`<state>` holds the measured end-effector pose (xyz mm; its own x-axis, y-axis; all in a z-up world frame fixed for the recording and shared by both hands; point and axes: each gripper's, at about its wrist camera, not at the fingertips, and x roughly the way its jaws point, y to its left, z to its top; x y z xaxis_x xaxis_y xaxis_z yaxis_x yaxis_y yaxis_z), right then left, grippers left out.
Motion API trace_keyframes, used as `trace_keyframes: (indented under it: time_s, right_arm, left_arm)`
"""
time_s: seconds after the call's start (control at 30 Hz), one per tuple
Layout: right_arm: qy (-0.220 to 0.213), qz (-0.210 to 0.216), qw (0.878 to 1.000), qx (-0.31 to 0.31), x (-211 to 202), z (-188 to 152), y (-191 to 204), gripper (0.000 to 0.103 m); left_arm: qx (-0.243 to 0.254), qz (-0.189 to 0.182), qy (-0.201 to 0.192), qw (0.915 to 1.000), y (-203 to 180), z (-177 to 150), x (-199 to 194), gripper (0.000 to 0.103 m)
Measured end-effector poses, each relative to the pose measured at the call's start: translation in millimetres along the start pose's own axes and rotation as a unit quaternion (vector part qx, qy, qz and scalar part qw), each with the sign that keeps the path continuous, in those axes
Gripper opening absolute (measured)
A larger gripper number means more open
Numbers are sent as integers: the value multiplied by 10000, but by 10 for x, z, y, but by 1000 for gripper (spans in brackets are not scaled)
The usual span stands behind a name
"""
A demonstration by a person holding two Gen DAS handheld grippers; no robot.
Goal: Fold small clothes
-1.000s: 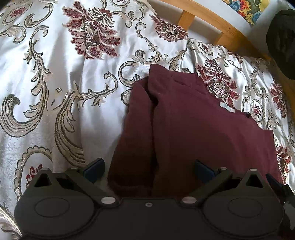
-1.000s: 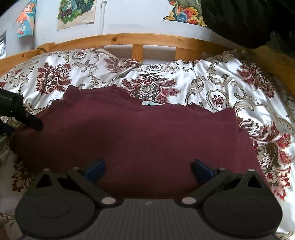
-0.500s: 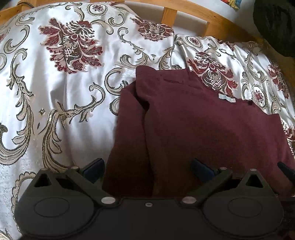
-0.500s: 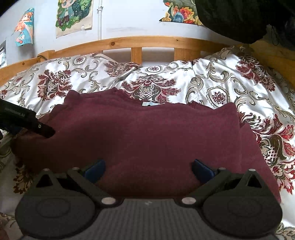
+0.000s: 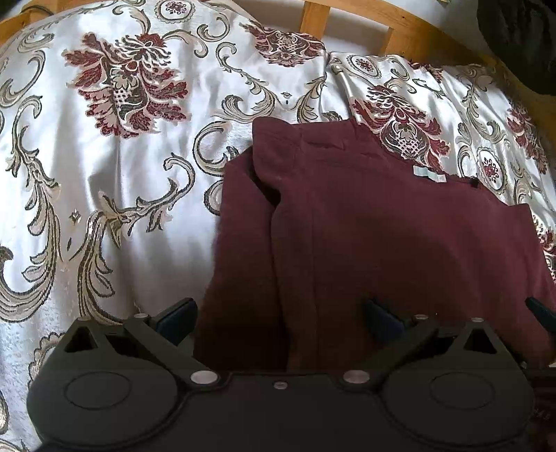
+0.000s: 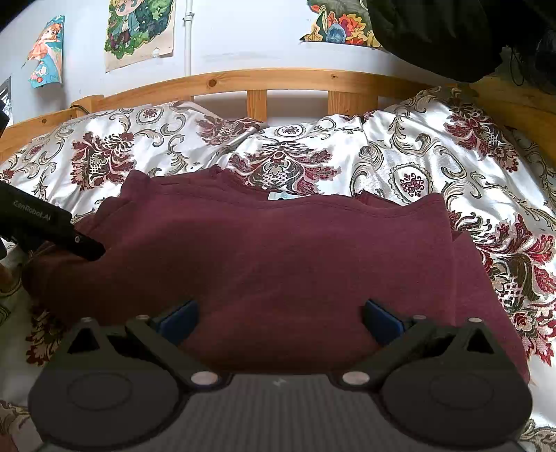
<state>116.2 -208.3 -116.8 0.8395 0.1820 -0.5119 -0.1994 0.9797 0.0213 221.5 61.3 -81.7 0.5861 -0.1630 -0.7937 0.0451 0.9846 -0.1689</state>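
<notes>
- Maroon garment (image 6: 278,264): lying folded flat on the bedspread, taking up the middle of the right wrist view. Its stitched far edge is running left to right, with a small pale label (image 6: 282,196) peeking out at that edge. In the left wrist view the same garment (image 5: 382,236) is showing a folded-over layer along its left side, with a dark crease between the layers.
- Floral bedspread (image 6: 434,153): white satin with maroon and grey scrollwork, spreading under and around the garment on every side; wrinkling toward the far edge.
- Right gripper (image 6: 280,318): hovering at the near edge of the garment, jaws standing wide apart, both blue-padded fingers (image 6: 179,318) showing over the cloth with nothing between them. Whether the pads are touching the fabric is hard to tell.
- Left gripper (image 5: 280,318): sitting at the near left part of the garment, jaws spread wide; the left finger is lying over the bedspread just beside the garment's edge, the right finger over the maroon cloth. In the right wrist view its black finger (image 6: 81,245) is reaching in from the left and pointing onto the garment's left end.
- Wooden bed rail (image 6: 295,78): running along the far side of the bed.
- Cartoon posters (image 6: 139,31): hanging on the pale wall above the rail.
- Dark bundle (image 6: 434,31): looming at the far right, blurred.
</notes>
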Motion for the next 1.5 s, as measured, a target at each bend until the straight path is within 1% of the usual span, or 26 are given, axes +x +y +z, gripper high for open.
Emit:
trace_keyframes:
  time_s: [0.1,0.17,0.2,0.23,0.27,0.33,0.37,0.4,0.43,0.47,0.53,0.6,0.67,0.77,0.9,0.93,1.03,1.17,1.3,1.43,1.5]
  right_arm:
    - [1,-1,10000,-1,-1,0,2,103]
    - [1,-1,10000,-1,-1,0,2,103]
    - [1,-1,10000,-1,-2,0,2,103]
    - [1,-4,10000,2,-2,0,2,103]
    - [1,-5,10000,2,-2,0,1,103]
    - [1,-4,10000,4,-3,1,0,103]
    - [2,-5,10000,4,-3,1,2,103]
    - [4,-6,10000,5,-3,2,2,103]
    - [12,-5,10000,5,-5,6,2,103]
    - [29,8,10000,6,-9,11,0,103]
    - [135,142,9998,107,-53,60,-43,103]
    - [165,292,9991,248,-98,114,-108,103]
    - [197,301,9988,344,-128,157,-166,103]
    - [212,150,9994,237,-167,210,-195,103]
    - [134,-122,9997,-155,-250,315,-300,103]
    - [64,-259,9995,-155,-284,364,-379,103]
    - [-84,-495,9987,26,-373,493,-665,103]
    - [-247,-882,9952,334,-472,580,-1034,103]
    - [-225,-1142,9912,633,-487,593,-1326,103]
    - [-219,-1183,9898,761,-461,567,-1438,103]
    - [-204,-1123,9905,767,-442,556,-1431,103]
  left_arm:
    - [-27,-11,10,10000,-2,-2,-22,98]
    - [-14,-79,-14,10000,-13,1,-56,87]
    - [0,-92,-22,10000,-24,5,-77,84]
    - [-2,-71,-20,10000,-34,12,-100,78]
    - [-28,-19,-20,10000,-41,21,-117,67]
    - [-128,117,-48,9998,-34,32,-149,54]
    - [-216,80,-73,9997,-23,41,-165,45]
    - [-317,27,-104,9994,-17,43,-184,40]
    - [-394,-3,-131,9991,-18,47,-199,30]
    - [-447,6,-167,9989,-33,55,-217,26]
    - [-385,39,-272,9989,-105,75,-276,22]
    - [-176,24,-483,9987,-222,100,-381,21]
    - [-33,-68,-616,9981,-343,145,-489,20]
    - [125,-147,-688,9974,-540,243,-622,20]
    - [558,-316,-788,9948,-905,344,-753,20]
    - [695,-374,-808,9936,-1012,364,-779,20]
    - [1030,-462,-841,9900,-1314,383,-802,20]
    - [1454,-536,-781,9848,-1685,348,-720,20]
    - [1876,-659,-633,9780,-2028,266,-575,19]
    - [2182,-776,-418,9719,-2249,110,-417,19]
    - [2266,-739,-372,9705,-2295,41,-364,19]
